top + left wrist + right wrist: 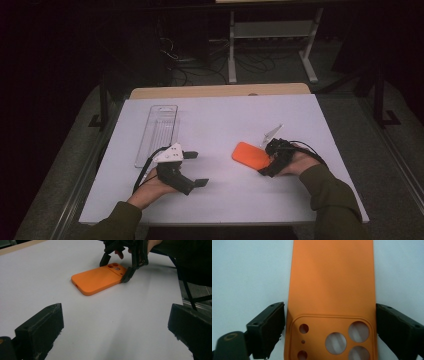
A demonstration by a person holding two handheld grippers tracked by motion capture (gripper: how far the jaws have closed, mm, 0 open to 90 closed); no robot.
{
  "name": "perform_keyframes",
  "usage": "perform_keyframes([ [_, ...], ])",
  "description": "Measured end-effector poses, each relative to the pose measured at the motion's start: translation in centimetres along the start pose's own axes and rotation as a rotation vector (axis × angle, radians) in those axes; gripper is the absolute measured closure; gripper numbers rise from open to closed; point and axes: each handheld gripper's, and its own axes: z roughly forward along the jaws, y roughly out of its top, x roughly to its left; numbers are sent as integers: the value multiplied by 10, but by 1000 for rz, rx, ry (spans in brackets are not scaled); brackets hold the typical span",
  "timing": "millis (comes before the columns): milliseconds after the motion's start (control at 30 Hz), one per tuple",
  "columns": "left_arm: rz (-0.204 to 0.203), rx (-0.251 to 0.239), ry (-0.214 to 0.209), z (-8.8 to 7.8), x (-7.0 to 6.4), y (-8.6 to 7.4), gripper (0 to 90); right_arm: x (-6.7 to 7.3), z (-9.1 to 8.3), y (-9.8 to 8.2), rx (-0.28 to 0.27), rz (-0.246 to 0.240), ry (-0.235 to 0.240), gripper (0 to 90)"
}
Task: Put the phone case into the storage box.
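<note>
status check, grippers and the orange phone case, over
Right gripper jaws astride orange phone case at camera end, touching or nearly. Left gripper open, idle. Case flat on table. Clear tray well aside.

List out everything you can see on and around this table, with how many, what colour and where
phone case: one, orange, lying back up on the right half of the table, camera cut-outs toward the right gripper
clear plastic tray: one, transparent, long and narrow, on the left half of the table, lying front to back
table: one, white top with a wooden strip at the far edge
metal stand: one, pale grey, on the floor beyond the table
cables: several, dark, on the floor beyond the table
left gripper: one, black with a white plate, jaws open, nothing between them, near the front left
right gripper: one, black, jaws either side of the case's camera end, a sliver of gap at the left jaw
sleeves: two, olive green, at the near edge
</note>
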Motion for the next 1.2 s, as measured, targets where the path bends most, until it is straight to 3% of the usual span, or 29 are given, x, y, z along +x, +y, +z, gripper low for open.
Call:
perform_keyframes([
  [767, 0, -1, -1, 0, 0, 0, 0, -2, -3, 0, -7, 12, 8, 158],
  [1200, 0, -1, -1, 0, 0, 0, 0, -4, -25, 2, -70, 37, 13, 157],
])
